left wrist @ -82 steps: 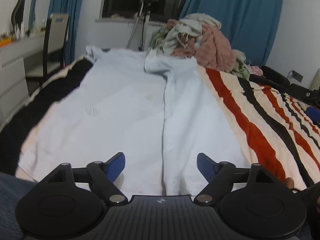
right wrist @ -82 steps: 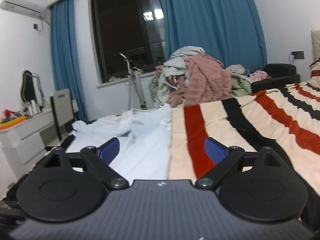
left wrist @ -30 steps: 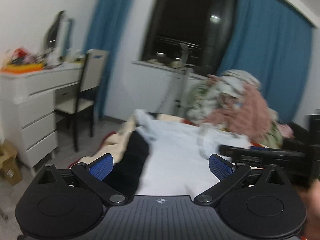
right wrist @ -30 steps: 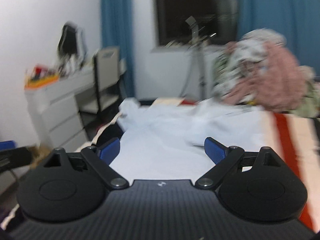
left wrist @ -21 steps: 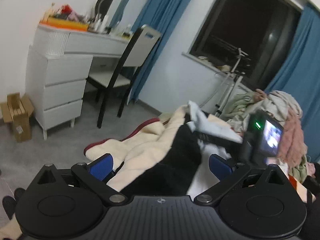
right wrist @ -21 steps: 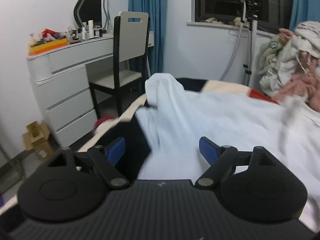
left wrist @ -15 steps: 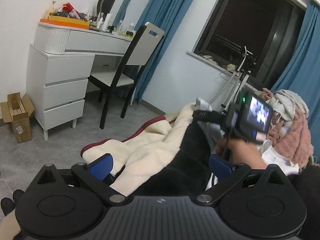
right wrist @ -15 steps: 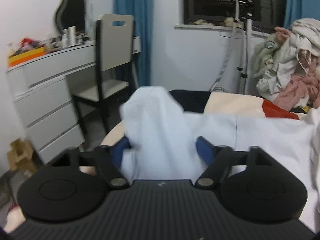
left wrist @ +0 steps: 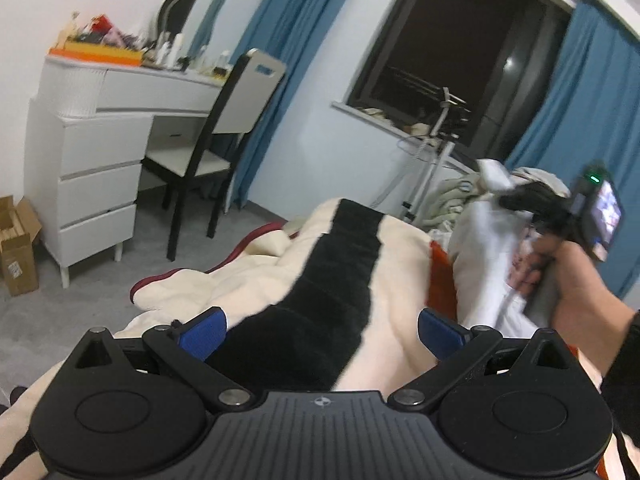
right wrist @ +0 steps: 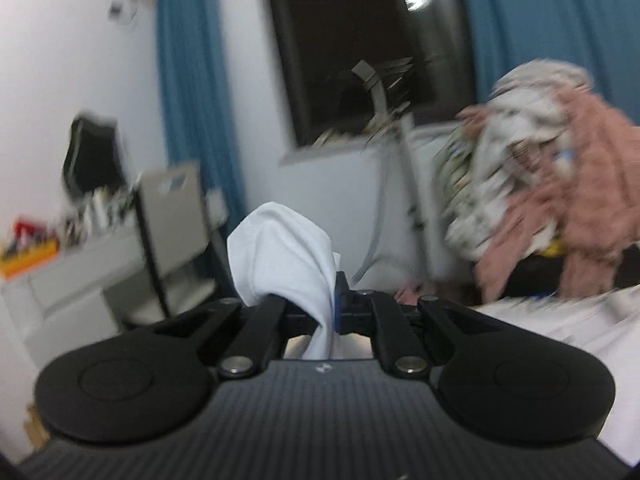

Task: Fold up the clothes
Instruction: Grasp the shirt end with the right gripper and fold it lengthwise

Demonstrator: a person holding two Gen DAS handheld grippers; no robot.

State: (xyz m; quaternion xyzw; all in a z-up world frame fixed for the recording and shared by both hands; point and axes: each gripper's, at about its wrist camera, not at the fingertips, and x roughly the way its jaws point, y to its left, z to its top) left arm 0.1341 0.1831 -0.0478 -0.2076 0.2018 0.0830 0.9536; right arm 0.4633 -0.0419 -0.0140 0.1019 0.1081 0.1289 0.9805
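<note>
Now the right tool (right wrist: 334,312) is clamped on a corner of the white shirt (right wrist: 284,252), raised above the bed (left wrist: 400,264). Its partner, the left tool (left wrist: 320,330), gapes wide and empty over the striped blanket (left wrist: 332,280). Likely next: carry the corner across. No readable writing, though blur hides detail.

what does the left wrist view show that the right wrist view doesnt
Only the left wrist view: the open left tool over the striped blanket, a cardboard box, and the person's hand on the right tool. Only the right wrist view: the right tool shut on the white shirt. Both: chair, window, clothes pile.
</note>
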